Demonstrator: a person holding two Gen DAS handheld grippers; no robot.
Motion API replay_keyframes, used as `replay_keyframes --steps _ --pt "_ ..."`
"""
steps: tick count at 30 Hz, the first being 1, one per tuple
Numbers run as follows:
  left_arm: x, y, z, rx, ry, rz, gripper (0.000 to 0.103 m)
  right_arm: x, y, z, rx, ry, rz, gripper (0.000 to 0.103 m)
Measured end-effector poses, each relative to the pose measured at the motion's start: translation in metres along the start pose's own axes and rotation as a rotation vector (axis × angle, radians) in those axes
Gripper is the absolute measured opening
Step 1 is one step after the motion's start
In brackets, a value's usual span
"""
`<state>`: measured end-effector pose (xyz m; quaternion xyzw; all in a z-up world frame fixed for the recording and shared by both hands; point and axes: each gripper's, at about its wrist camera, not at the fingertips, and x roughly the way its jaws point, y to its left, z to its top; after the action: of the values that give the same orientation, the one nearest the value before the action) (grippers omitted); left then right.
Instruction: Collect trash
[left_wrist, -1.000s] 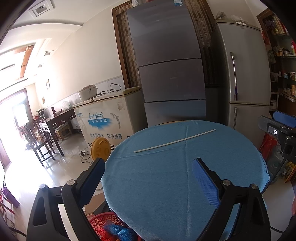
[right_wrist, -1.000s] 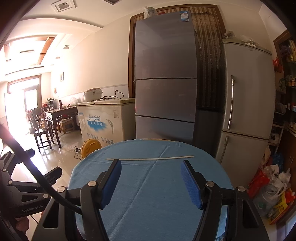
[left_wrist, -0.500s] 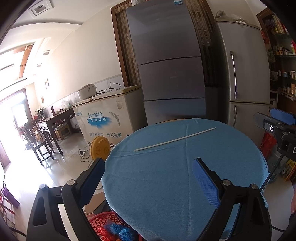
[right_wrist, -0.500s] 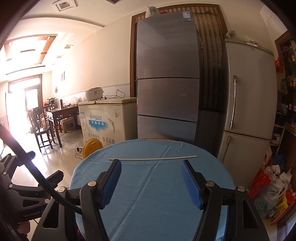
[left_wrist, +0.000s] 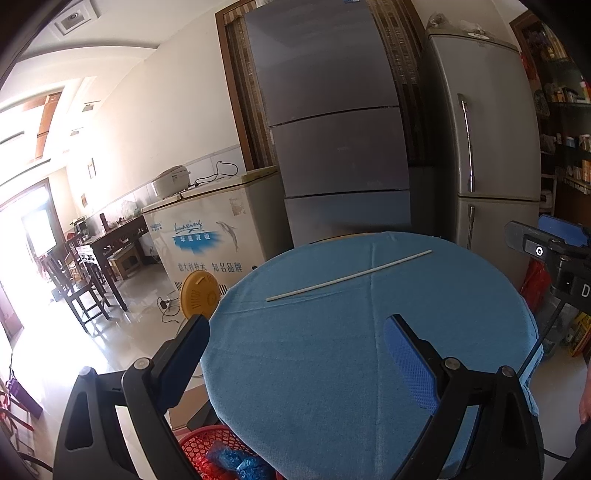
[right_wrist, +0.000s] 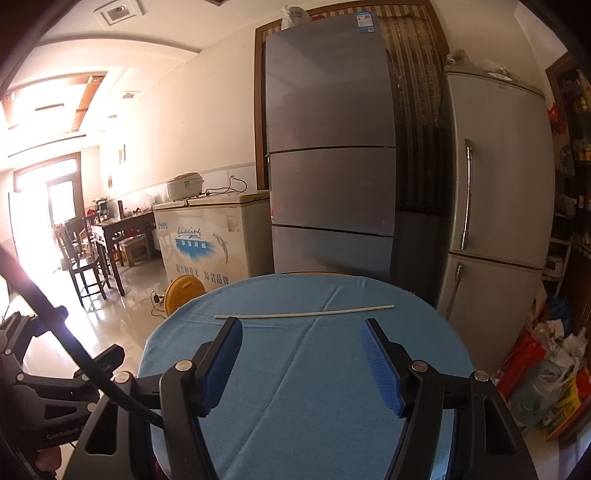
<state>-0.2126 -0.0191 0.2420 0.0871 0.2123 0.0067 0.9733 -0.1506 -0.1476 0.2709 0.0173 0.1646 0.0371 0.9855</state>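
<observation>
1. Two tall fridges stand side by side against the back wall: a big grey fridge (right_wrist: 330, 155) with three doors and a silver fridge (right_wrist: 495, 192) with a long handle to its right.
2. A white chest freezer (right_wrist: 210, 236) with a dolphin picture stands to the left of the grey fridge, and a white rice cooker (right_wrist: 184, 185) sits on top of it.
3. A round table with a blue cloth (left_wrist: 332, 369) fills the middle of both views.
4. The left gripper (left_wrist: 295, 325) hangs over the near left part of the table, and its two fingers are spread wide apart with nothing between them.
5. The right gripper (right_wrist: 301, 326) hangs over the near part of the table too, fingers spread wide apart and holding nothing.
6. A red basket (left_wrist: 207, 443) sits low beside the table, at its near left edge, with crumpled blue stuff inside.
7. A yellow round fan (left_wrist: 199, 295) stands on the shiny floor in front of the freezer.
8. A long thin white stick (left_wrist: 349, 275) lies flat on the far half of the blue cloth, well ahead of both grippers and touching neither.
9. In the right wrist view the white stick (right_wrist: 304, 313) lies almost straight across, just past the fingertips.
</observation>
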Motion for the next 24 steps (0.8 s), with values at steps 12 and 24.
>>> replay_keyframes --steps 12,24 --pt "0.022 -0.009 0.015 0.013 0.025 -0.023 0.095 0.025 -0.025 0.003 0.051 0.047 -0.025 0.07" --pt "0.053 -0.022 0.025 0.031 0.076 -0.047 0.095 0.055 -0.049 0.01 0.101 0.089 -0.039 0.07"
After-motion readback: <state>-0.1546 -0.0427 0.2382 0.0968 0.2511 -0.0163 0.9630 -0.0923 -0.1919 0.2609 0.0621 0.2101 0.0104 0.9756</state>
